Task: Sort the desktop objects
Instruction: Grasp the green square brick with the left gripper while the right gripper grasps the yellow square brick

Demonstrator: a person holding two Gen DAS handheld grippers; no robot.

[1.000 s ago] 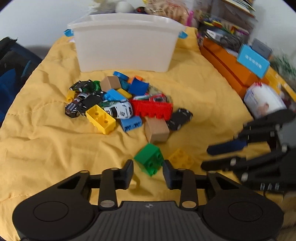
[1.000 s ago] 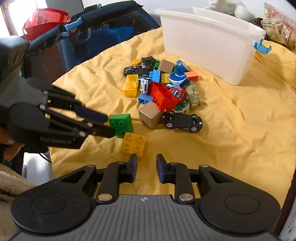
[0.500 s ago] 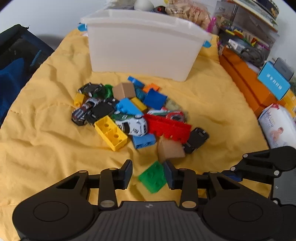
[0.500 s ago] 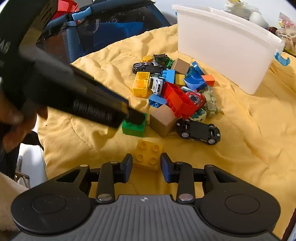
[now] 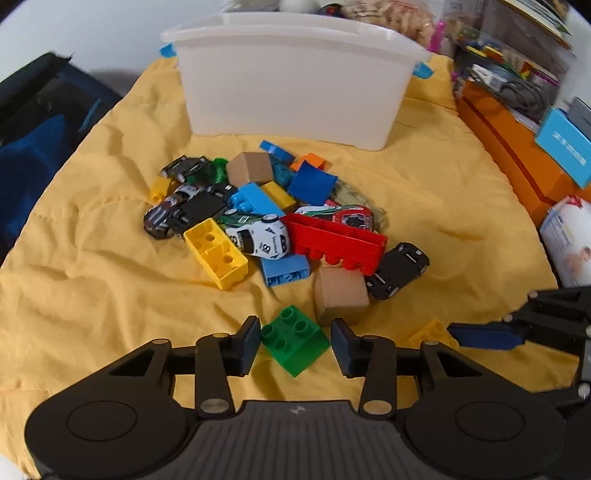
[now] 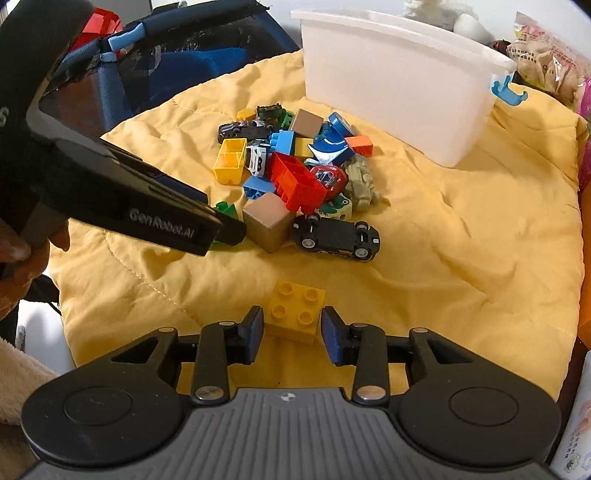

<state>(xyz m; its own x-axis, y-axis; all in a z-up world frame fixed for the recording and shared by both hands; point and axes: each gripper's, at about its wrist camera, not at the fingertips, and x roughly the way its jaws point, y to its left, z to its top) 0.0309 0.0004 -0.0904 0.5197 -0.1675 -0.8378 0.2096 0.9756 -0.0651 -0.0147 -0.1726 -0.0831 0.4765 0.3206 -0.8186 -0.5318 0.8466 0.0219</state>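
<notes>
On a yellow quilt (image 5: 92,295), the left gripper (image 5: 294,345) straddles a green four-stud brick (image 5: 293,341), its jaws having just widened, pads flanking the brick without pressing it. The right gripper (image 6: 291,329) likewise brackets a yellow four-stud brick (image 6: 294,312), jaws just opened, unclenched. Both bricks lie near the grippers, just this side of the heap of toy cars and blocks (image 5: 273,218); a white plastic bin (image 5: 295,81) stands beyond.

Yellow quilt (image 5: 110,295), pale wall (image 5: 92,33), perhaps daylight.
</notes>
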